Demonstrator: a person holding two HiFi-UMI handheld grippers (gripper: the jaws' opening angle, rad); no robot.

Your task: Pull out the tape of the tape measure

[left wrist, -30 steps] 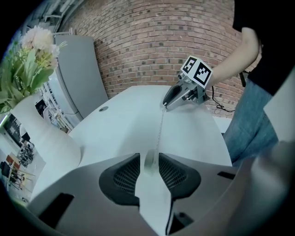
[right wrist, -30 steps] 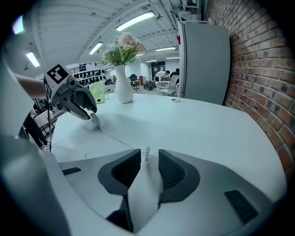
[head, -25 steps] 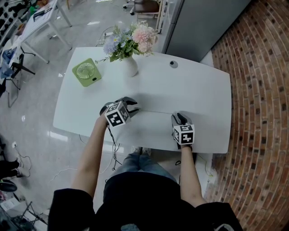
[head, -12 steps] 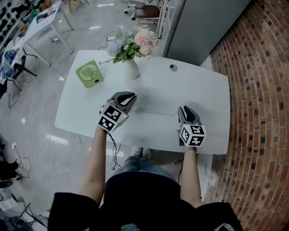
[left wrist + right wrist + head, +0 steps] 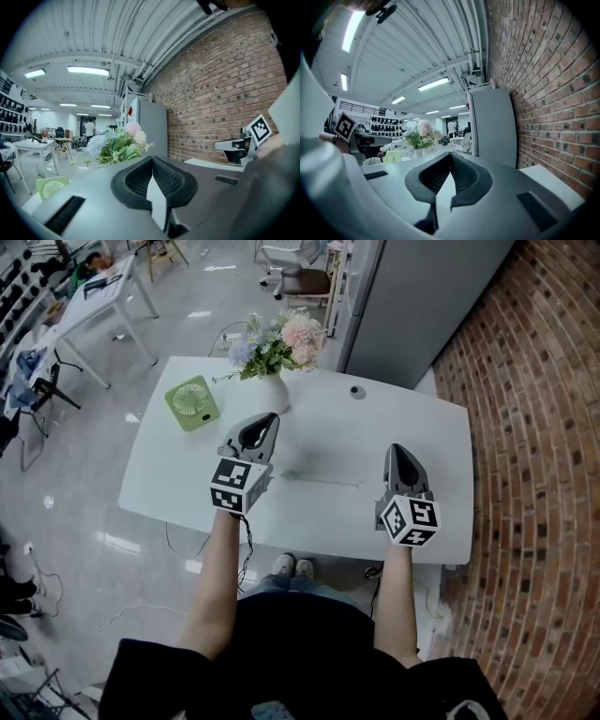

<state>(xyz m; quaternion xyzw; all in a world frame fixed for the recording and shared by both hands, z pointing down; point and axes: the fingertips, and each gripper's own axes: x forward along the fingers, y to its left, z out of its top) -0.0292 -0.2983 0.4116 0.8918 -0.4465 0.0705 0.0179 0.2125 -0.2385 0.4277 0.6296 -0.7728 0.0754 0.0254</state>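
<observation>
Left gripper (image 5: 268,418) jaws had just closed, pinched together on nothing. Right gripper (image 5: 398,450) jaws clenched, empty too. Both hung above the table (image 5: 178,474). The tape (image 5: 323,480) lay as a thin drawn-out strip on the table between them. Pull looked done; next likely just parking both grippers clear.

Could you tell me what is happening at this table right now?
A person stands at a white table with a gripper in each hand. The left gripper and the right gripper hang in the air above it. The left tongs have just closed and the right tongs are shut, nothing between either pair. A thin strip, probably the pulled-out tape, lies untouched on the table between them. A vase of flowers and a green fan stand at the far edge.
</observation>
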